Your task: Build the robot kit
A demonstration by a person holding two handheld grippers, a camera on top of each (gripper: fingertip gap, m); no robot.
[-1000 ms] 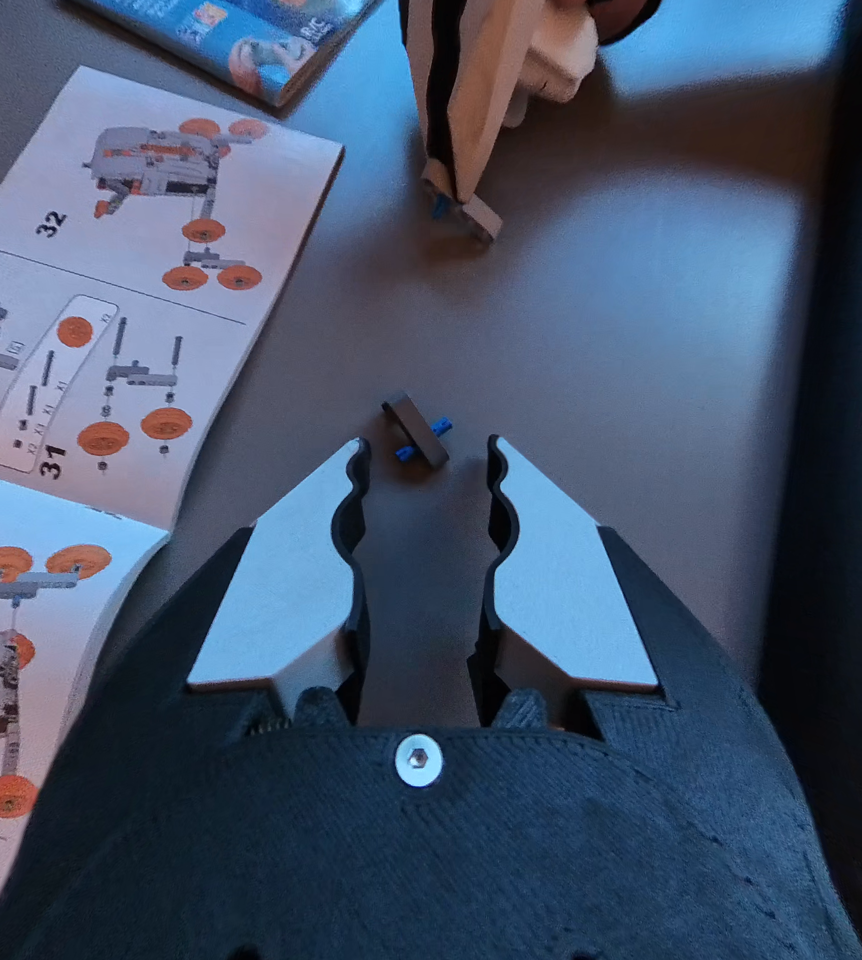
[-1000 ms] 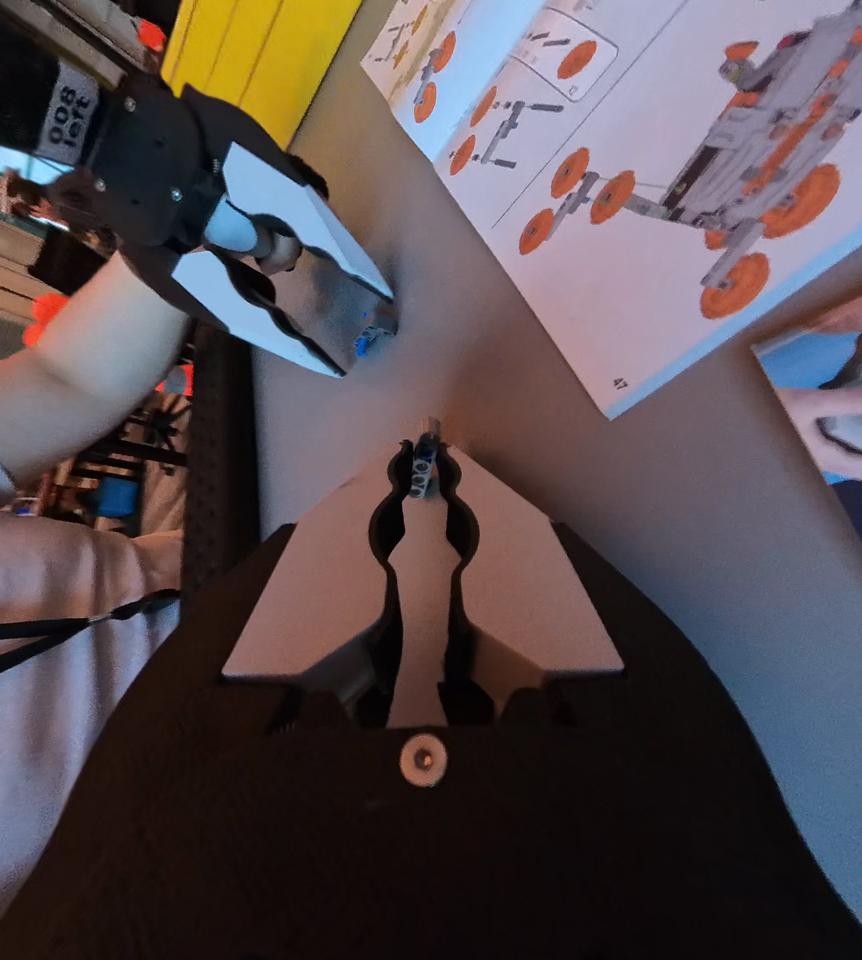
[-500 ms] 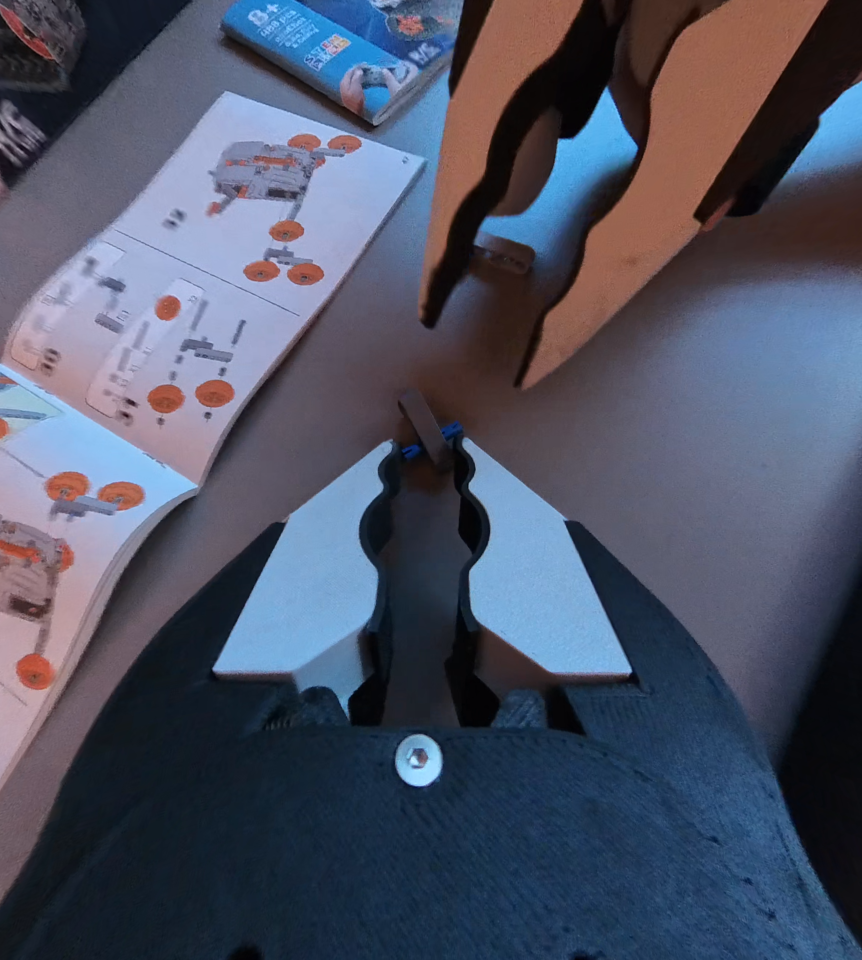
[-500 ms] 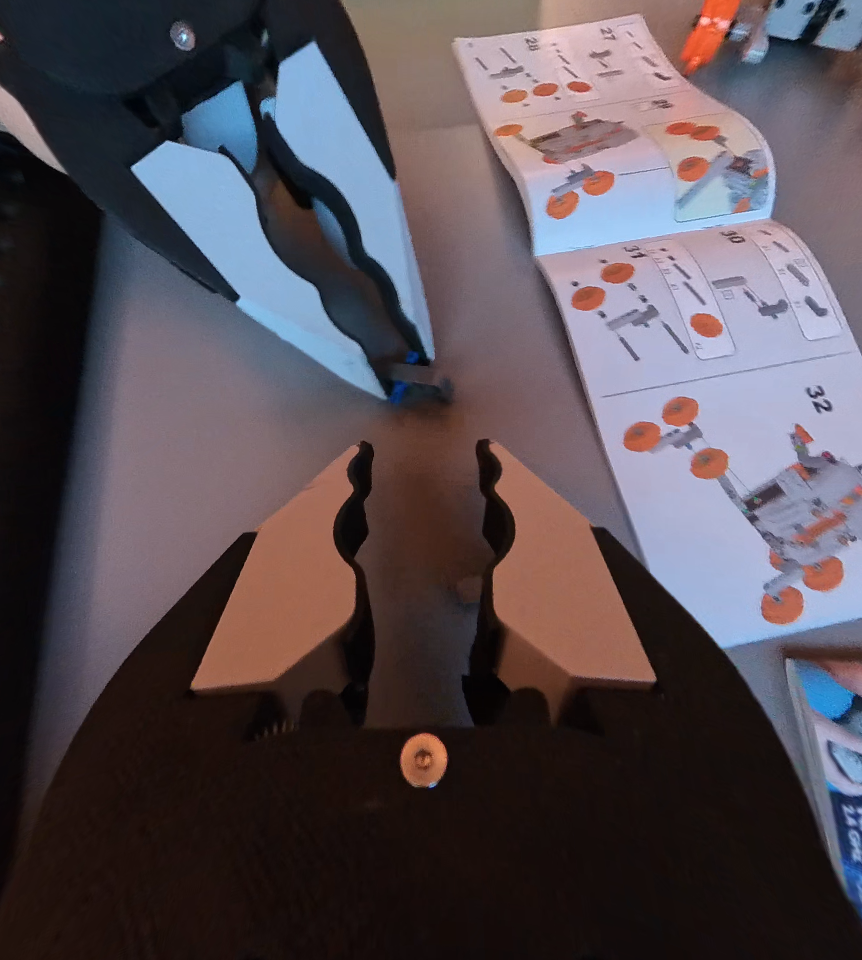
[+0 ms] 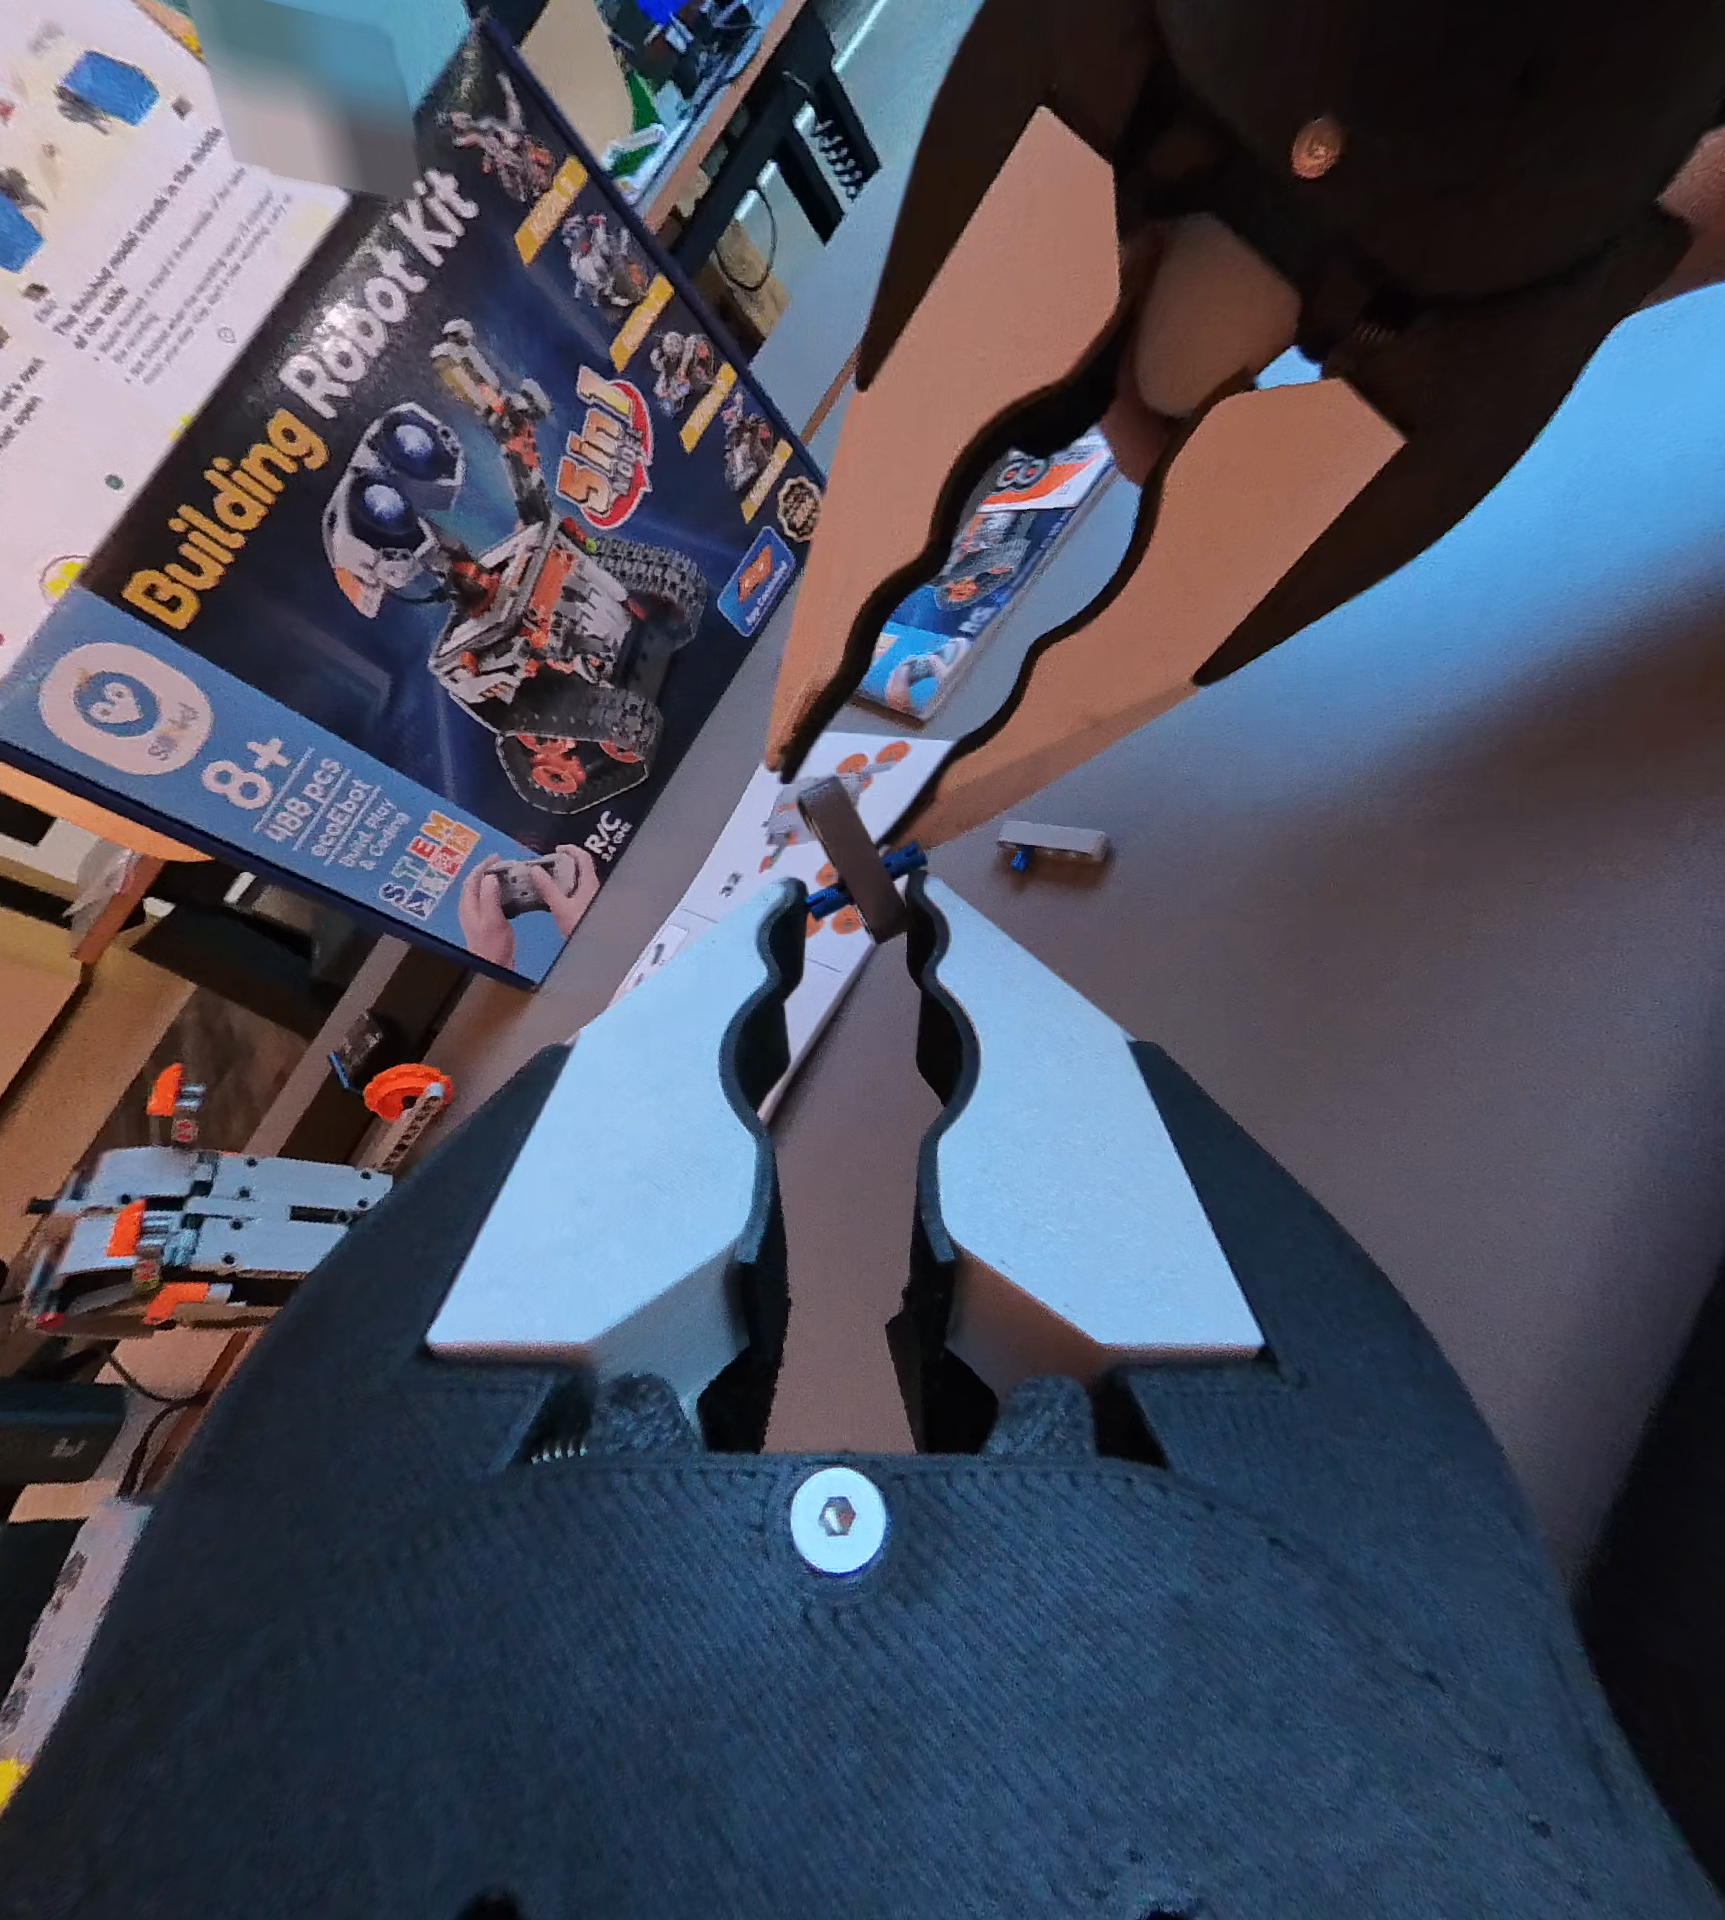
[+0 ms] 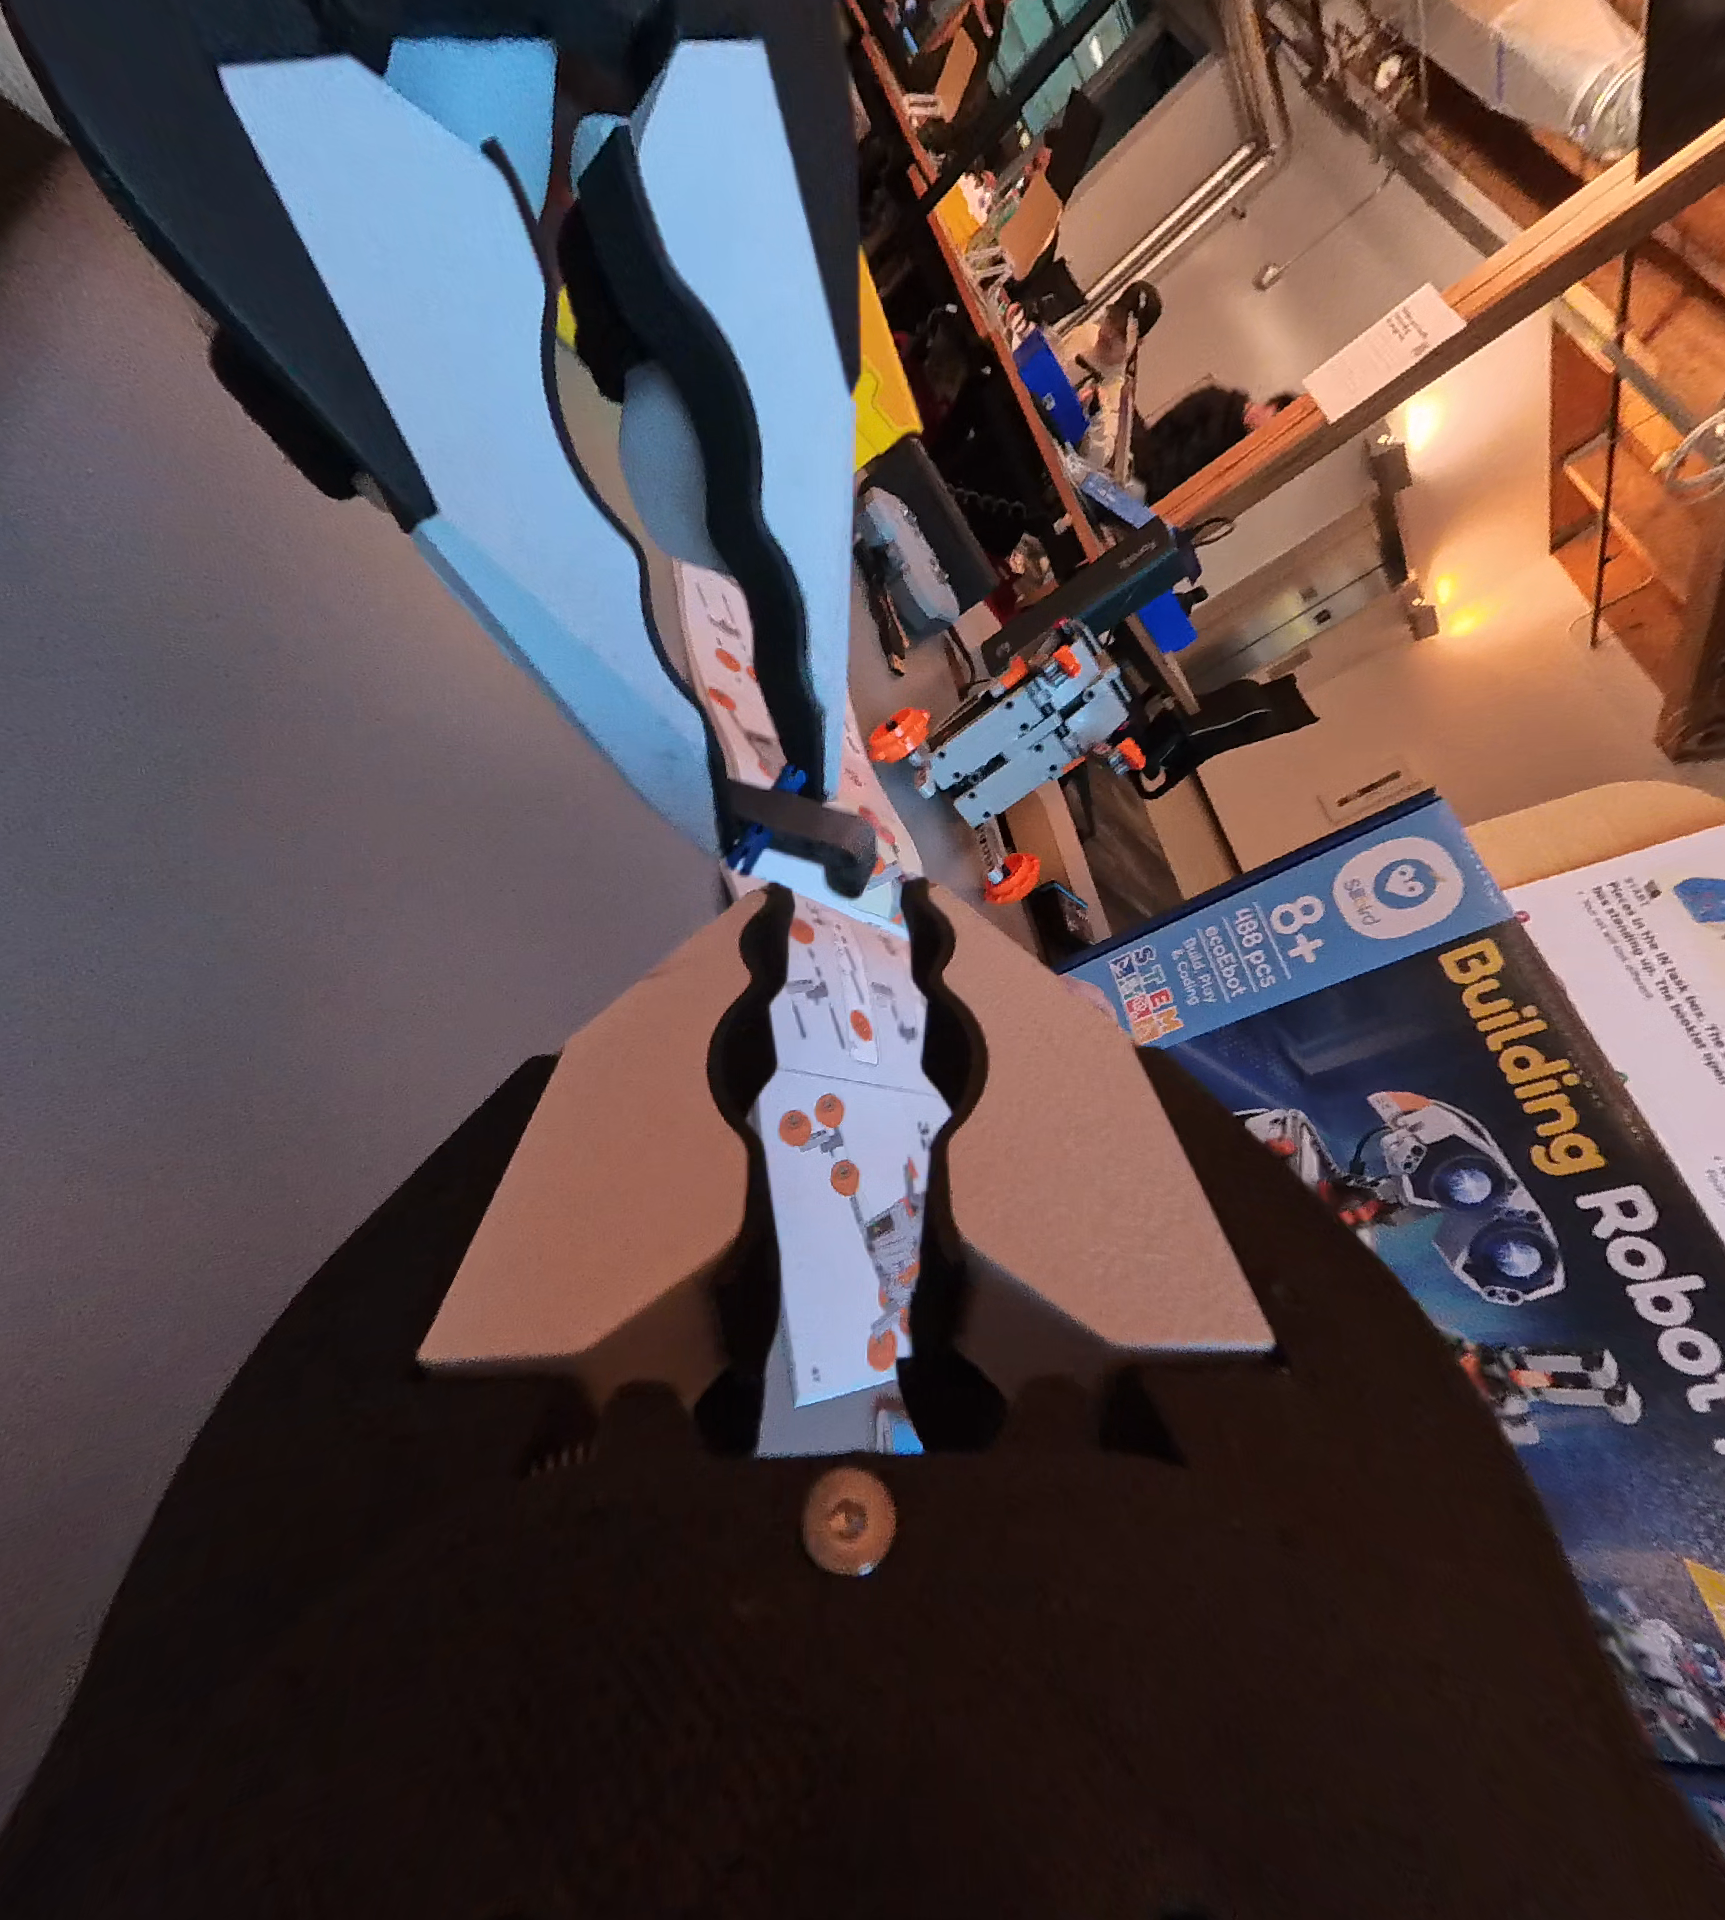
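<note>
- Our left gripper is clamped on a small grey beam at the very ends of its fingers. The beam is lifted off the table and stands tilted across the gap.
- A blue pin runs crosswise through the beam and pokes out on both sides, close against the fingertips.
- Our right gripper is released, with its jaws apart and nothing between them. Through the gap in the right wrist view we see only the instruction booklet below.
- The right gripper's tips sit just beside the held beam and face the left gripper's tips almost nose to nose. We cannot tell whether they touch it.
- A second grey piece, also showing a bit of blue, lies flat on the table near the two grippers and apart from both.
- We judge the hold to be thin, since only the fingertips bear on the beam. Steady pressure and a level wrist matter here, because a tilted beam can pivot about the pin.
- The kit box stands propped behind the booklet, and a part-built model with orange wheels rests farther off, well clear of both grippers.
</note>
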